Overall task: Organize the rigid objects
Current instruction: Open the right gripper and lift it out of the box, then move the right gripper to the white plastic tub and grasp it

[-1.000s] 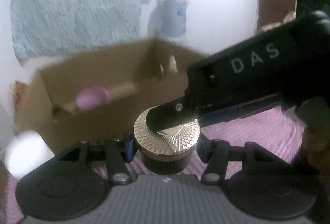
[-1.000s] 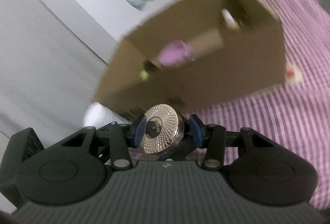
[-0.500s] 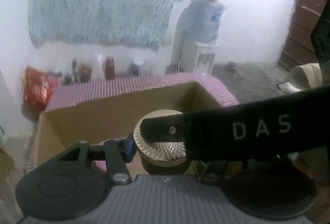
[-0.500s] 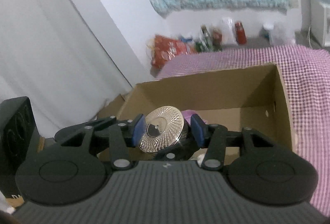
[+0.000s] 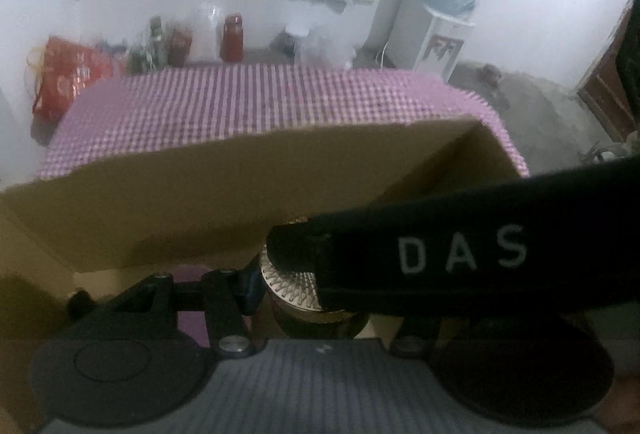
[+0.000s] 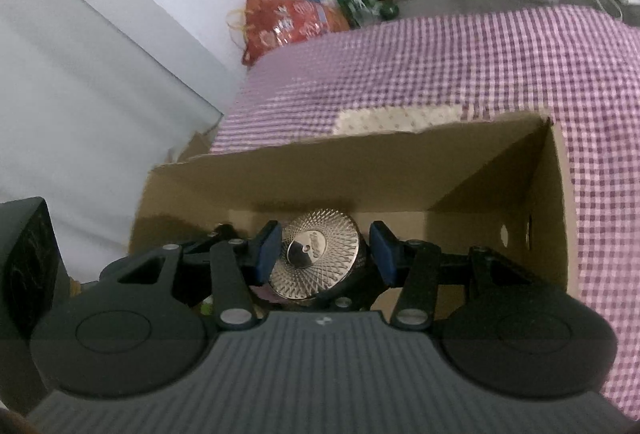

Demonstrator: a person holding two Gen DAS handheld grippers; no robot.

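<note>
Both grippers, left (image 5: pixel 320 284) and right (image 6: pixel 325 254), seemingly grip one gold-lidded jar (image 6: pixel 318 258) over the cardboard box (image 6: pixel 360 174).

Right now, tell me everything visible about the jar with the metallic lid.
The jar is small and round, with a dark body under a shiny gold-toned lid cut in a fine diamond pattern around a smooth centre disc. It hangs tilted over the open cardboard box, gripped at its sides by the left gripper, between the right gripper's blue fingers.
</note>
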